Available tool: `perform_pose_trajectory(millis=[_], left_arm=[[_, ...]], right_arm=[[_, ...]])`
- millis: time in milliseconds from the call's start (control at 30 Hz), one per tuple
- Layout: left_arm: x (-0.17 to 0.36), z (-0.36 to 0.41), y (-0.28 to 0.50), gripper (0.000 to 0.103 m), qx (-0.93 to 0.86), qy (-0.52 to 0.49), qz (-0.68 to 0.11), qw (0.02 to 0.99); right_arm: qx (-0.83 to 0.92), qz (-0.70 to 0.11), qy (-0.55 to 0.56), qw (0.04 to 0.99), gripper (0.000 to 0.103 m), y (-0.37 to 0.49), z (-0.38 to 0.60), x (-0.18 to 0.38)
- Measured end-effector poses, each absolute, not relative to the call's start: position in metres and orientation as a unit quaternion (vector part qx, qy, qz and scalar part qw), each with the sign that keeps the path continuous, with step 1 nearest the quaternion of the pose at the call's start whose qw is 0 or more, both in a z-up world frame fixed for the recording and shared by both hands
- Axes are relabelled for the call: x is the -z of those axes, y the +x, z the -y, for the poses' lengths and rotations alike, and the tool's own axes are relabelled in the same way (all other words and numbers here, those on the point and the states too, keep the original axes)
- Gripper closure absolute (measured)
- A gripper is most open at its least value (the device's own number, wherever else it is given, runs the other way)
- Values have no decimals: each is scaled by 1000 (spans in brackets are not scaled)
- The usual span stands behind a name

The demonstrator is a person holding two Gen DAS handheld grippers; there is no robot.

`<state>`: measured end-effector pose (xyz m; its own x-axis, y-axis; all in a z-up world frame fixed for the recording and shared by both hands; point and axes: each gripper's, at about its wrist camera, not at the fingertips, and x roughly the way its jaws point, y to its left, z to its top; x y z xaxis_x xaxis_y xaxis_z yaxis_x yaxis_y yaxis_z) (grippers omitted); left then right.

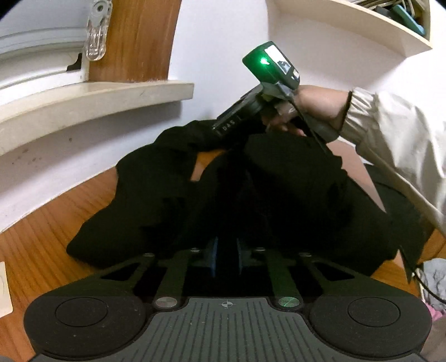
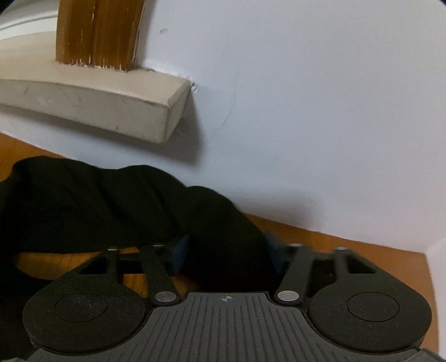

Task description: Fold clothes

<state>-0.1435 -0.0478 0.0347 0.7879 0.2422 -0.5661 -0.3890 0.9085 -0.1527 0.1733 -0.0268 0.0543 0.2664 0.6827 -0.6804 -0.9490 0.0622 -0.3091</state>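
A crumpled black garment (image 1: pixel 195 200) lies spread over the wooden table (image 1: pixel 41 250). In the left wrist view my left gripper (image 1: pixel 227 259) sits at its near edge. The blue pads (image 1: pixel 214 257) are close together with black cloth pinched between them. A hand in a beige sleeve (image 1: pixel 390 131) holds my right gripper (image 1: pixel 223 126) at the garment's far edge by the wall, its tips sunk in the cloth. In the right wrist view, my right gripper (image 2: pixel 225 247) stands wide, and a thick fold of the garment (image 2: pixel 228 239) runs between its blue pads (image 2: pixel 178 250).
A white wall (image 2: pixel 306 111) rises right behind the garment. A cream ledge (image 1: pixel 83 103) with a wooden post (image 1: pixel 133 39) juts out at the left. A shelf (image 1: pixel 362 25) hangs at the upper right. Grey and pink cloth (image 1: pixel 434 281) lies at the table's right edge.
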Motion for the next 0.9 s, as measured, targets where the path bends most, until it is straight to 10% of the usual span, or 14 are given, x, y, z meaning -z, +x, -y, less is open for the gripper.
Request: perform_pose_trajectory(millis=[100, 900], left_arm=[[-41, 49, -147, 100, -180, -121, -267, 939], [-211, 74, -235, 101, -358, -13, -140, 923]], right_arm=[[-578, -183, -358, 710, 96, 178, 32, -59], [-408, 66, -78, 907, 98, 269, 314, -295]])
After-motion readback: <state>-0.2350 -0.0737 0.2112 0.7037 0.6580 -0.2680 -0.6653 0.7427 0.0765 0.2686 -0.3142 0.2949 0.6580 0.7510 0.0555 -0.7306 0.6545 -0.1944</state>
